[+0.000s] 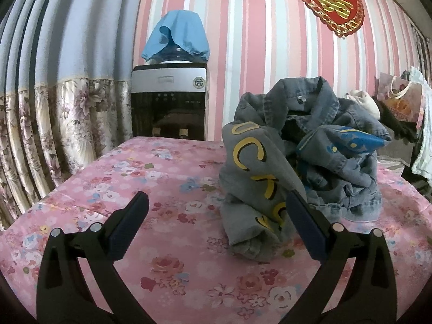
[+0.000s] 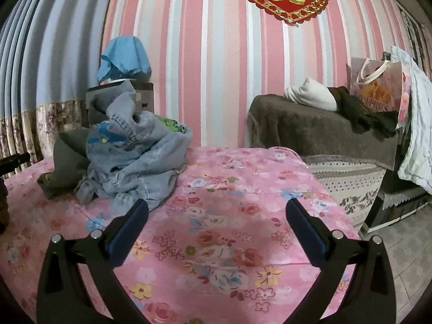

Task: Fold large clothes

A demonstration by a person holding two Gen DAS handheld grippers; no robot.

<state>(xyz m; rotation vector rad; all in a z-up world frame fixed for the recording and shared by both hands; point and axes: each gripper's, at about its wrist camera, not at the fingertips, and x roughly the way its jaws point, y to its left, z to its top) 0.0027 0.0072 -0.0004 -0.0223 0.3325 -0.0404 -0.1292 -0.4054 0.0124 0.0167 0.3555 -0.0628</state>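
Evidently nothing is folded yet: the denim jacket [image 1: 332, 145] and grey garment [image 1: 259, 178] lie heaped toward the bed's [image 1: 167, 245] far edge, while left gripper [image 1: 218, 224] and right gripper [image 2: 217, 226] hover wide open, empty.

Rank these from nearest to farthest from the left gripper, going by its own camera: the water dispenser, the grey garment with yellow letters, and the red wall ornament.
1. Grey garment with yellow letters: right beside the left gripper, against its right finger.
2. Water dispenser: past the bed's far edge, left of centre.
3. Red wall ornament: high on the striped wall, upper right.
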